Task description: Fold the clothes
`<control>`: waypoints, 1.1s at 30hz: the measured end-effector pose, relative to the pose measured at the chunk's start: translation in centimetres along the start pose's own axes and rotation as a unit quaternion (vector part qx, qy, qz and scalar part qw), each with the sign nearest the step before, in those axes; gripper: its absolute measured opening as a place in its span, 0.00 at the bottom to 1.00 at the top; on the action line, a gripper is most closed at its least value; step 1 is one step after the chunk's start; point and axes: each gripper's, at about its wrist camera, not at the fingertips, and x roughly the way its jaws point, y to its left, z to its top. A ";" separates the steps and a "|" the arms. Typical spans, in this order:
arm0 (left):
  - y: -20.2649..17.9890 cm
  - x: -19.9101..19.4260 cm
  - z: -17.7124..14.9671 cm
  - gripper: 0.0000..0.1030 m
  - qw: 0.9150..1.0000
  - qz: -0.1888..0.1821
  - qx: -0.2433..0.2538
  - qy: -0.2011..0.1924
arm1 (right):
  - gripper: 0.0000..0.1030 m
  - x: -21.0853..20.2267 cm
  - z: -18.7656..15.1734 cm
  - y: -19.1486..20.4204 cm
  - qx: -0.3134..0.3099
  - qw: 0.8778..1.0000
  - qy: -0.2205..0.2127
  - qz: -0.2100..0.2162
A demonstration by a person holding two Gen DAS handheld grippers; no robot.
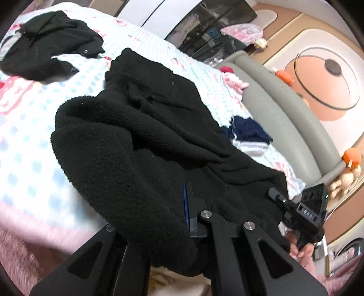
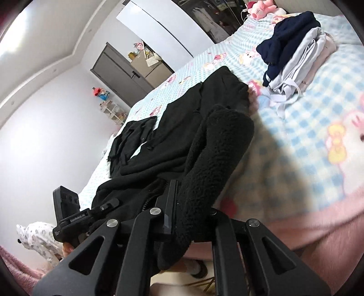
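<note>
Both hand-held grippers grip the same black fleece garment (image 1: 127,145) at its near edge, above the near side of the bed (image 1: 27,141). Left hand-held gripper (image 1: 188,209): jaws closed narrow, fleece pinched between them and draped over the linkage. Right hand-held gripper (image 2: 174,205): jaws closed narrow on a thick fleece fold beside a zipper; the rest of the garment trails away across the checked bedspread.

View differences:
- Left wrist view only: a second black garment (image 1: 47,45) with snap buttons at the far side of the bed, a grey padded headboard (image 1: 279,109), orange soft toys (image 1: 351,157), and the right hand-held gripper's body (image 1: 309,214) with fingertips of the hand on it.
- Right wrist view only: a stack of folded clothes (image 2: 295,50), navy on top of pale grey, well apart from the fleece; a pink plush toy (image 2: 261,6); a dark door (image 2: 118,68); and the left hand-held gripper's body (image 2: 68,218).

Legible marking: "GenRobot.AI" in white on the left unit's side, right wrist view. Smaller text below it is too small to read.
</note>
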 end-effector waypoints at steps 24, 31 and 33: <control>2.8 12.9 24.5 0.54 0.990 -0.033 -0.085 0.107 | 0.08 14.7 17.6 -2.0 0.015 0.999 -0.019 -0.033; 6.1 13.3 28.1 0.79 0.984 -0.091 -0.136 0.074 | 0.14 20.7 18.6 -7.0 0.094 0.993 0.027 -0.059; 6.8 11.1 27.5 0.79 0.989 -0.066 -0.125 0.043 | 0.16 19.5 18.4 -6.8 0.099 0.993 0.017 -0.054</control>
